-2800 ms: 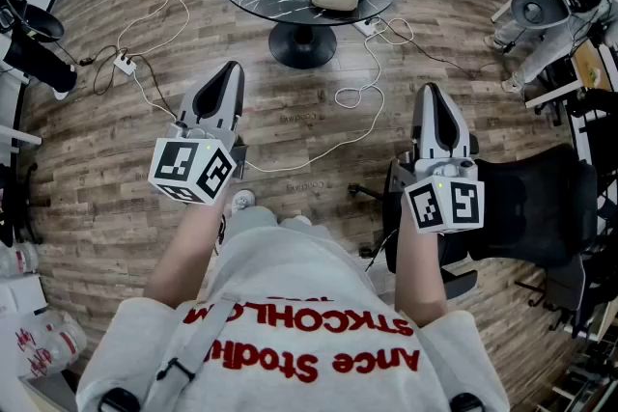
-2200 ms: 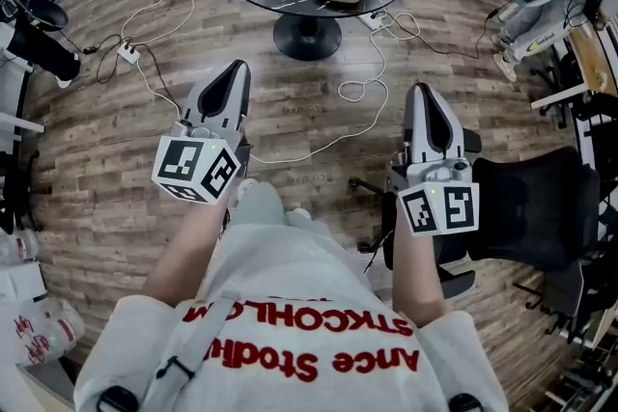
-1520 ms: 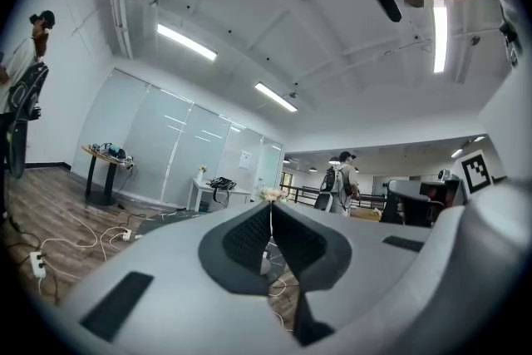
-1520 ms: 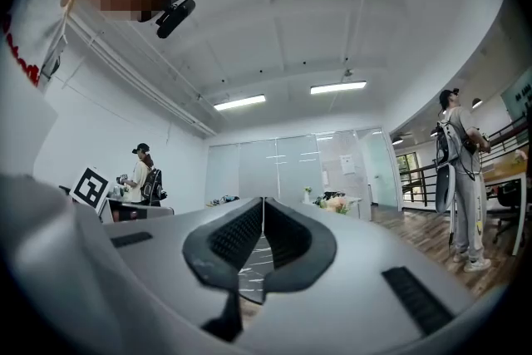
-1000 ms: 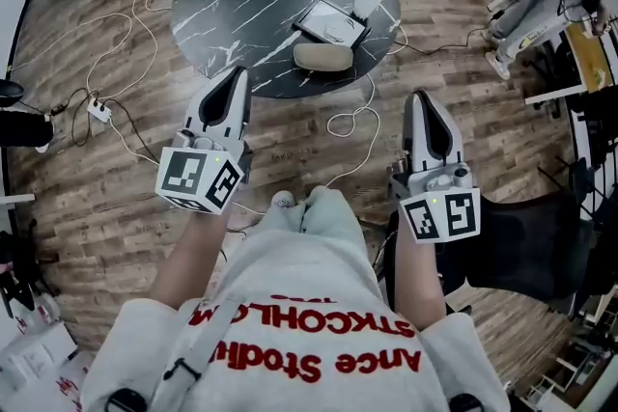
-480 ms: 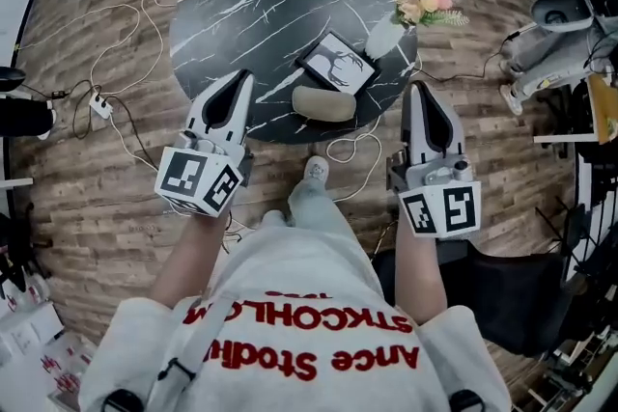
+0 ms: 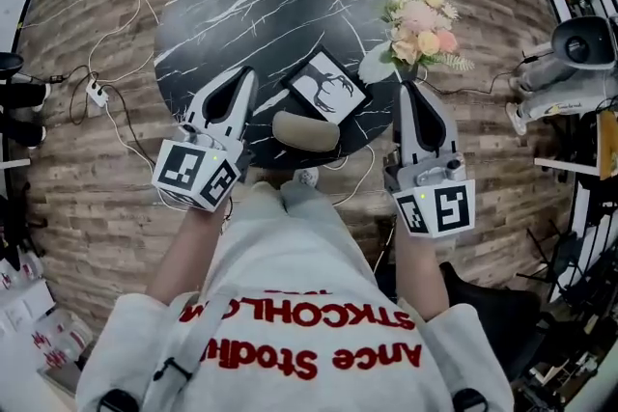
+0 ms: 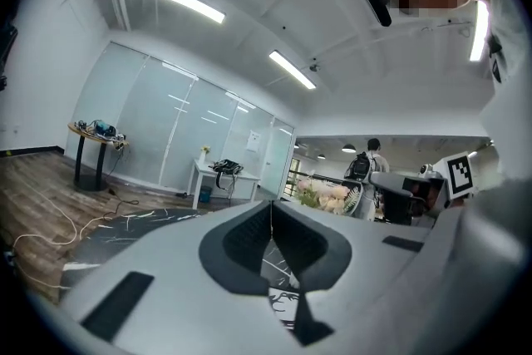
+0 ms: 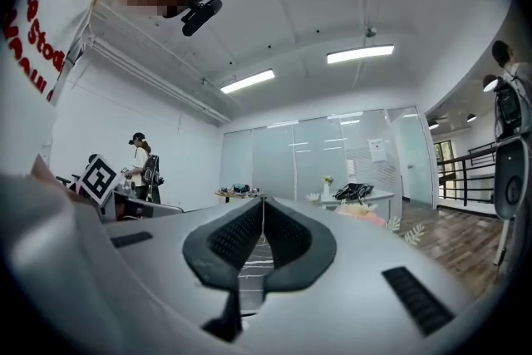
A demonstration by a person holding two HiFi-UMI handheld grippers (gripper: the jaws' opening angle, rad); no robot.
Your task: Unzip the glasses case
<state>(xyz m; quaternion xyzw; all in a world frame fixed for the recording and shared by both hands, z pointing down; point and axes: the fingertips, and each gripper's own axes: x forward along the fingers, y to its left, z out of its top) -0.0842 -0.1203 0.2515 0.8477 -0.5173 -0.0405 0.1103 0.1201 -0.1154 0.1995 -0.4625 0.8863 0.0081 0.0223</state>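
Note:
The beige glasses case [image 7: 305,131] lies at the near edge of the round black marble table [image 7: 241,5]. My left gripper [image 7: 236,82] hovers over the table's near left edge, to the left of the case, shut with nothing in it. My right gripper [image 7: 413,95] is held at the table's near right edge, to the right of the case, also shut and empty. Both point level toward the table. In the left gripper view the jaws [image 8: 270,208] meet in a closed seam; in the right gripper view the jaws [image 9: 263,208] do the same.
A framed picture [image 7: 325,90] lies just behind the case. A white vase of flowers [image 7: 417,14] stands at the table's right edge. Cables and a power strip [image 7: 97,92] trail over the wooden floor at left. A robot base [image 7: 570,53] stands at right.
The person has walked up to the table; it and the case have drawn nearer to both grippers, which now flank the case. Both grippers stay shut.

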